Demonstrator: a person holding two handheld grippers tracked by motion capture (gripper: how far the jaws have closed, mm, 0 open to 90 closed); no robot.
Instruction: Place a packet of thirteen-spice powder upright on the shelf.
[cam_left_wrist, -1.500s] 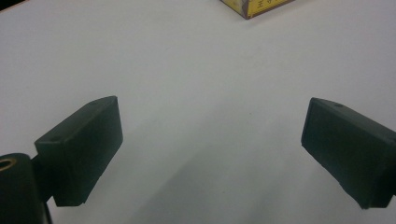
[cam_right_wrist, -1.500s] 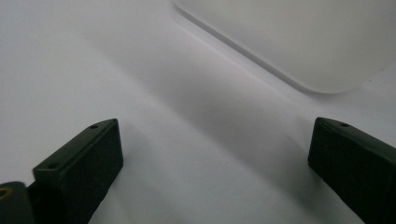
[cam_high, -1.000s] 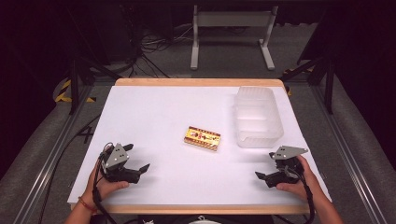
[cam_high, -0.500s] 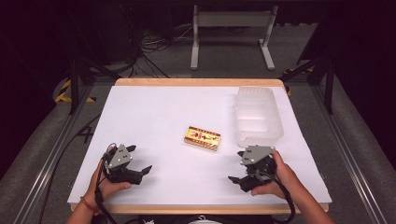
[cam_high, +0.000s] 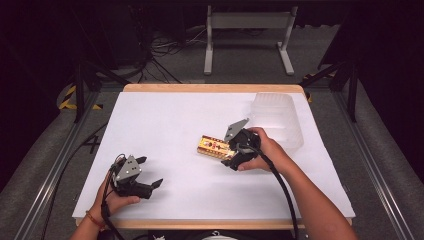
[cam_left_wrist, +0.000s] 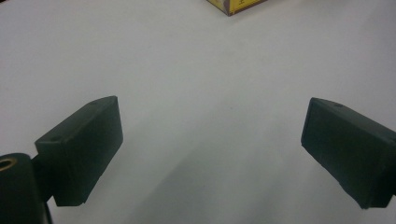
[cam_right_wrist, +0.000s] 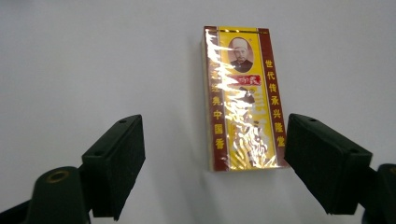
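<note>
Your right gripper (cam_right_wrist: 212, 163) has just been narrowing its jaws, not yet pressing the yellow box (cam_right_wrist: 243, 98) lying flat mid-bench. It's likely light, stiff, film-slick: pinch its long sides. Your left gripper (cam_left_wrist: 212, 154) gapes empty.

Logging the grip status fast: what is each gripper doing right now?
Left gripper: open, nothing between its jaws.
Right gripper: open, jaws just closing around the yellow box, not yet gripping it.

A flat yellow box (cam_right_wrist: 243, 99) with maroon edges, wrapped in shiny film, lies mid-table on the white surface.
</note>
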